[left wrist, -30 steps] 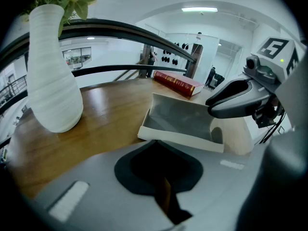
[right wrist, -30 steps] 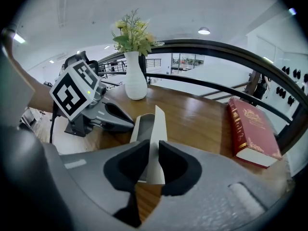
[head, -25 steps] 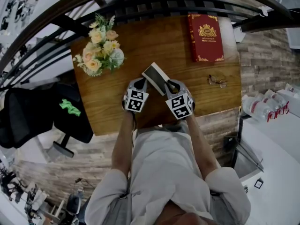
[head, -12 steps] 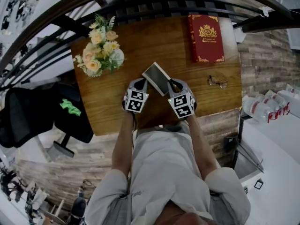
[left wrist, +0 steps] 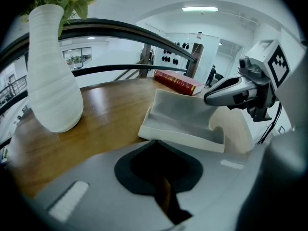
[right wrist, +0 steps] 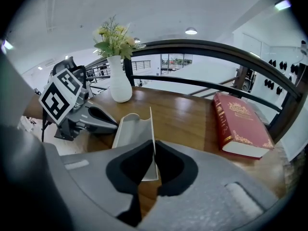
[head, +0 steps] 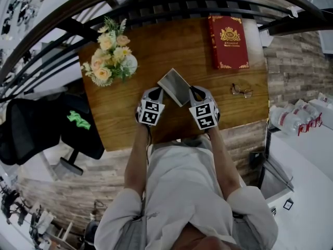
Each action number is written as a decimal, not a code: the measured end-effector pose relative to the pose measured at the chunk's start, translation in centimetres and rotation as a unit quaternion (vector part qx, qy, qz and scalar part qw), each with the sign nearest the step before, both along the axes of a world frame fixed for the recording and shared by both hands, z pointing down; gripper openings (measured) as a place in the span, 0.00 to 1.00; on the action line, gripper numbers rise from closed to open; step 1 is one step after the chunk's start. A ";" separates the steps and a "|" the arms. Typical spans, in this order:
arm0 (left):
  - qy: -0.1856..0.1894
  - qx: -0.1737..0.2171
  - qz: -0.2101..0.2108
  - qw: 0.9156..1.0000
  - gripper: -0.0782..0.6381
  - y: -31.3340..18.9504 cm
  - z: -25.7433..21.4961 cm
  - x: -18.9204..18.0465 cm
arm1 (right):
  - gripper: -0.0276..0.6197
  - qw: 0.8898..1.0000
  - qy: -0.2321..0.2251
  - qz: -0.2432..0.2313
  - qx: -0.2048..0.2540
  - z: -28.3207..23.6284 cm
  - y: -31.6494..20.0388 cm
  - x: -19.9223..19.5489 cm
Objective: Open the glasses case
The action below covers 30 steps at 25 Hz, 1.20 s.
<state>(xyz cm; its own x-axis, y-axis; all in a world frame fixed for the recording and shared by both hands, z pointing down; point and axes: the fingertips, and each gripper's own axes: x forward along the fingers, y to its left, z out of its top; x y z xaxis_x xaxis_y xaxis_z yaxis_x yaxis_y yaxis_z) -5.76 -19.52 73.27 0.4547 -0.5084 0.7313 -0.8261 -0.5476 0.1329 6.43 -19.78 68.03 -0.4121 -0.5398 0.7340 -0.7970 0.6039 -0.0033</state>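
Observation:
The glasses case (head: pixel 174 86) lies open on the wooden table (head: pixel 122 124), a pale grey tray with its lid standing up. My right gripper (head: pixel 191 91) is shut on the thin lid (right wrist: pixel 152 129), which runs edge-on between the pads. In the left gripper view, the tray (left wrist: pixel 185 117) starts right at the tips of my left gripper (left wrist: pixel 156 146), which are shut on its near rim. From the right gripper view, the left gripper (right wrist: pixel 114 124) meets the tray's left wall (right wrist: pixel 126 129). The left gripper (head: pixel 158 91) sits at the case's left corner.
A white vase of flowers (head: pixel 112 56) stands at the back left and a red book (head: pixel 228 41) at the back right. A pair of glasses (head: pixel 241 90) lies near the right edge. A dark railing (head: pixel 171 7) curves behind the table.
The lid has swung further open, so more of the grey inside shows. My right gripper has shifted slightly to the right with it. The left gripper has stayed put.

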 end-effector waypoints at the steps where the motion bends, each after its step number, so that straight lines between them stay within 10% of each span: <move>1: 0.000 0.000 0.000 1.000 0.14 0.0 0.0 0.0 | 0.07 1.000 0.000 0.002 -0.001 0.1 -0.1 0.1; 30: -0.003 0.018 -0.017 1.000 0.14 -0.3 -0.2 -0.3 | 0.09 0.998 -0.036 0.048 0.009 -0.7 -0.5 1.8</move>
<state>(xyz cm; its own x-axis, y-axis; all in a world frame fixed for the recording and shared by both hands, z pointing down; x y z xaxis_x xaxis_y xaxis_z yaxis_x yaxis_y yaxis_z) -6.04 -19.84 73.04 0.4324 -0.5494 0.7150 -0.8447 -0.5242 0.1080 8.27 -20.31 67.34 -0.4095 -0.5923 0.6939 -0.8496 0.5248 -0.0534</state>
